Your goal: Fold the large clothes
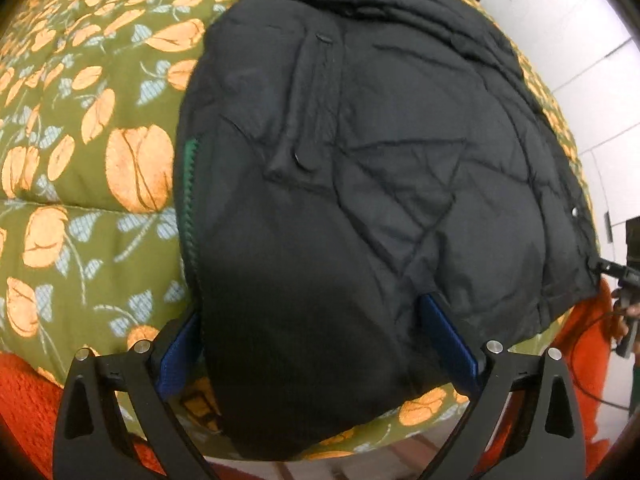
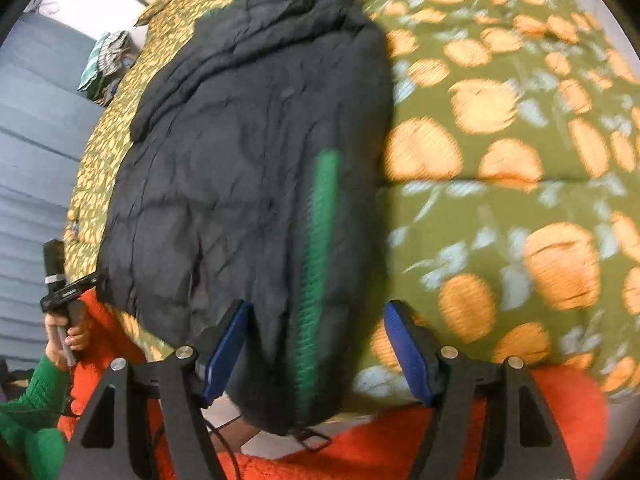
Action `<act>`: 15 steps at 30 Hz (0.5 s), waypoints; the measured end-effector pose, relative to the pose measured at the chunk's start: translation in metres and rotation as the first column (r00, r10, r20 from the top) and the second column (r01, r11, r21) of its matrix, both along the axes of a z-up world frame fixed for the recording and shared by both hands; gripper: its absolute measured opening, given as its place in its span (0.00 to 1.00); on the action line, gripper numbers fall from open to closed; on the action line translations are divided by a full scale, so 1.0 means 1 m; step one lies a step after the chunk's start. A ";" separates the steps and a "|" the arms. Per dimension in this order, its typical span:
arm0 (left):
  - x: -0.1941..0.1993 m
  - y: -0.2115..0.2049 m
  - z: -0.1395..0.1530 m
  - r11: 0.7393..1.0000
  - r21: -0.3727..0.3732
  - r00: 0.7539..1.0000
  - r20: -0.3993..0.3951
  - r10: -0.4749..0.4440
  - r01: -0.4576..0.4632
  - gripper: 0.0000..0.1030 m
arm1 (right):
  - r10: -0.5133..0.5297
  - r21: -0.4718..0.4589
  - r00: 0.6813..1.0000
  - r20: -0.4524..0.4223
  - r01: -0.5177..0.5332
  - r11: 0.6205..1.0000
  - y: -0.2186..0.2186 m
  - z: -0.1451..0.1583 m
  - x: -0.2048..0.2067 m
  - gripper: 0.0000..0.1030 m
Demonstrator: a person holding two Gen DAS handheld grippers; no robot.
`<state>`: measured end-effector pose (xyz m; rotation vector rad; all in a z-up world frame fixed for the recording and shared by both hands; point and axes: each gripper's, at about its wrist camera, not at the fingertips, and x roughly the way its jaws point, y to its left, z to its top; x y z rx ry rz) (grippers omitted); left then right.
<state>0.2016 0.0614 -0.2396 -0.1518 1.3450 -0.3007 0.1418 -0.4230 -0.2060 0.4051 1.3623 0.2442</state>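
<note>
Jacket: a black padded jacket (image 1: 360, 184) is laid flat on the bed's floral quilt (image 1: 80, 128), hem hung over the near edge.
Left claw (image 1: 320, 344): seen spread, the hem between its pads; whether it is pinched cannot be told.
Right claw (image 2: 316, 348): held spread, nothing pinched, the green zip strip (image 2: 320, 240) between its fingers.

Black puffer jacket (image 1: 360, 168) — green-trimmed, lying flat, hem overhanging the edge.
</note>
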 end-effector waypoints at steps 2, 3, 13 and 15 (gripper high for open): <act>-0.002 0.000 0.002 1.000 0.008 1.000 0.001 0.008 -0.008 0.82 | 0.029 0.016 1.000 -0.011 -0.029 0.999 0.011 -0.006 0.001 0.69; -0.003 0.002 0.005 1.000 0.008 1.000 -0.001 0.019 -0.019 0.79 | 0.054 0.010 0.998 -0.018 -0.054 0.999 0.018 -0.010 0.002 0.69; -0.007 0.014 0.022 0.996 -0.043 0.997 -0.014 0.071 -0.072 0.23 | 0.117 -0.018 0.993 -0.002 -0.117 0.993 0.037 0.006 0.009 0.28; -0.009 0.017 0.035 0.997 -0.046 0.998 0.006 0.069 -0.069 0.21 | 0.137 -0.026 0.990 0.023 -0.137 0.990 0.040 0.017 0.011 0.25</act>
